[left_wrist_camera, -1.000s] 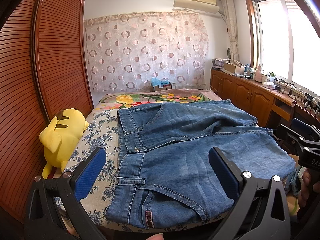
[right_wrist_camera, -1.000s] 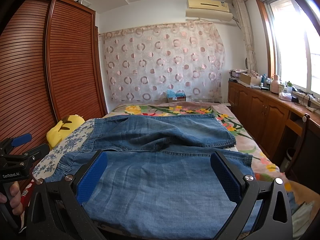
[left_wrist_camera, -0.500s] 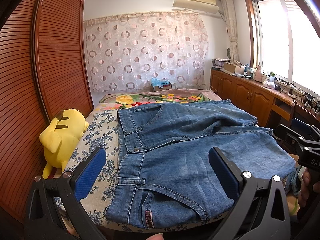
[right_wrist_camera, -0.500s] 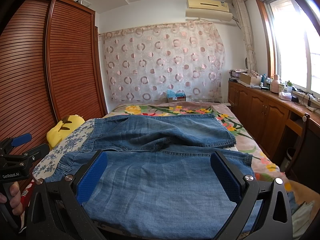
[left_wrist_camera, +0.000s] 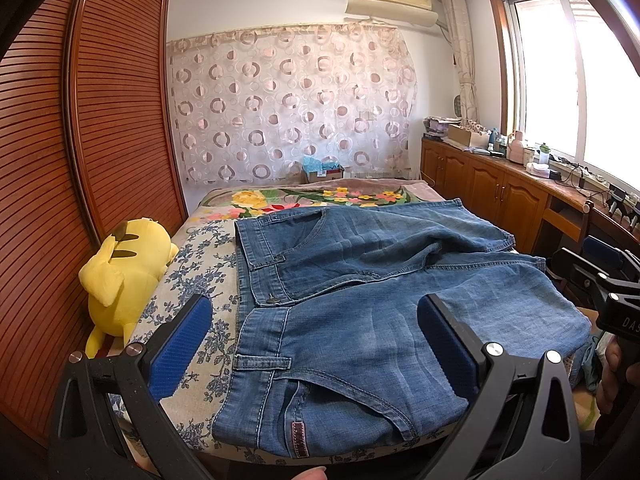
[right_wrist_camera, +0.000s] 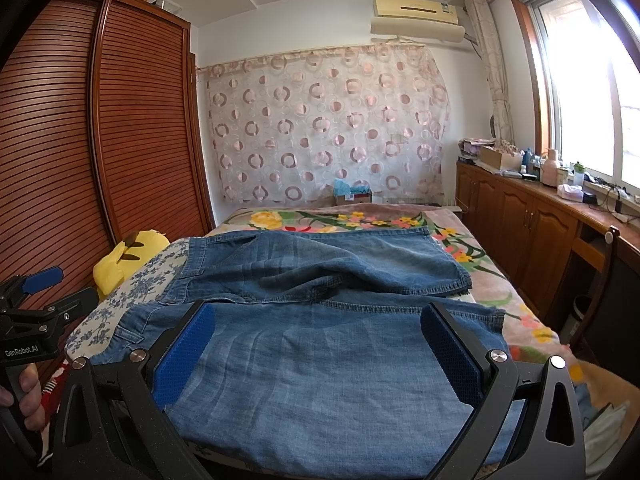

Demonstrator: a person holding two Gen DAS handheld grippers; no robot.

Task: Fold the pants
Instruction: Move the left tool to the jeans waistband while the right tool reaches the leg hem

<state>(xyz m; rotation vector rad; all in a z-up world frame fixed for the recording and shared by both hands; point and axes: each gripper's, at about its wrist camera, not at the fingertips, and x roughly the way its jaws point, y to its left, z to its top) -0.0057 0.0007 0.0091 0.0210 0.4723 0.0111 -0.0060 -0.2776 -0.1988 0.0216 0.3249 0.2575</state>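
Note:
Blue denim pants (left_wrist_camera: pixel 360 312) lie spread on the bed, waistband to the left, both legs running right, the near leg reaching the bed's front edge. They also show in the right wrist view (right_wrist_camera: pixel 320 340). My left gripper (left_wrist_camera: pixel 312 344) is open and empty, held above the waistband and near hip. My right gripper (right_wrist_camera: pixel 316 348) is open and empty, held above the near leg. Each gripper's body shows at the edge of the other's view.
A yellow plush toy (left_wrist_camera: pixel 124 268) lies at the bed's left edge beside the wooden wardrobe (left_wrist_camera: pixel 80 160). The floral bedspread (left_wrist_camera: pixel 312 196) extends behind the pants. Wooden cabinets (right_wrist_camera: pixel 532 224) with clutter run along the right wall under the window.

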